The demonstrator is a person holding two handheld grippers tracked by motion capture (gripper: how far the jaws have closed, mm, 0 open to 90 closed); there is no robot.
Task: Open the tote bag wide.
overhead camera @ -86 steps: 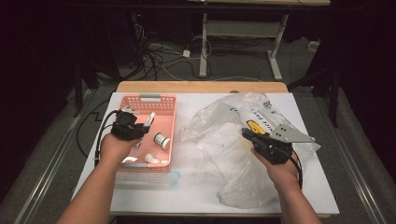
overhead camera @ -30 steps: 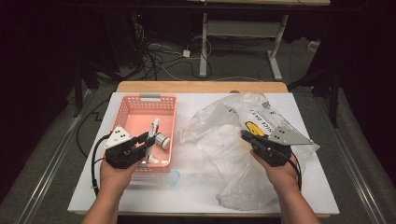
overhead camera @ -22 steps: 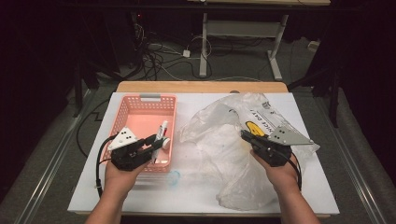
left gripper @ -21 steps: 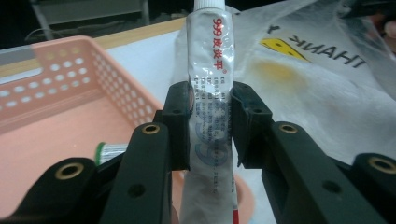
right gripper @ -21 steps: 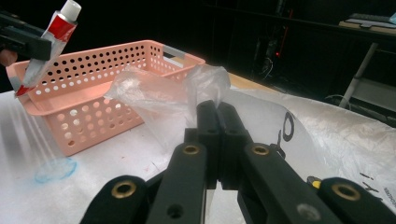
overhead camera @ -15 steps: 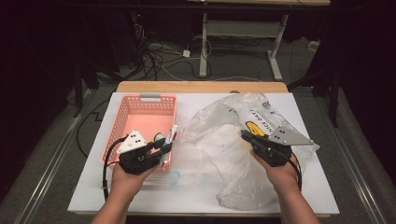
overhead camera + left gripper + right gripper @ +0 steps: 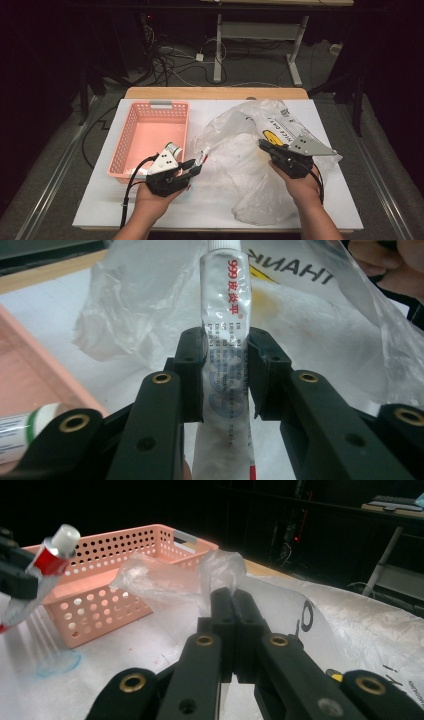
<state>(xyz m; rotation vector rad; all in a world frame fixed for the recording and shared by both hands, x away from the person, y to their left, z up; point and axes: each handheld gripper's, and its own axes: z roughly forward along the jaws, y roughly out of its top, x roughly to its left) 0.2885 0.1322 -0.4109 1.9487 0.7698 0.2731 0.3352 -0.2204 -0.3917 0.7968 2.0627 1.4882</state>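
My left gripper [image 7: 192,169] is shut on a white ointment tube [image 7: 202,158] with red lettering and a white cap. The tube [image 7: 225,335] stands up between the two pads [image 7: 192,365], which pinch its middle, cap pointing at the clear plastic bag [image 7: 240,150]. It hovers just right of the pink basket [image 7: 131,145]. My right gripper [image 7: 265,146] is shut on the film of the bag [image 7: 220,572], its jaws pressed flat together. The right gripper view also catches the tube [image 7: 50,555] at far left.
A white bottle with a green band [image 7: 172,148] lies in the basket's near right corner. A wooden strip [image 7: 215,93] lines the table's far edge. Bare white tabletop [image 7: 210,205] lies in front of the hands. Cables and desk legs stand behind.
My left gripper has come out of the basket and moved right toward the bag, carrying the tube. The right hand and bag have kept still.
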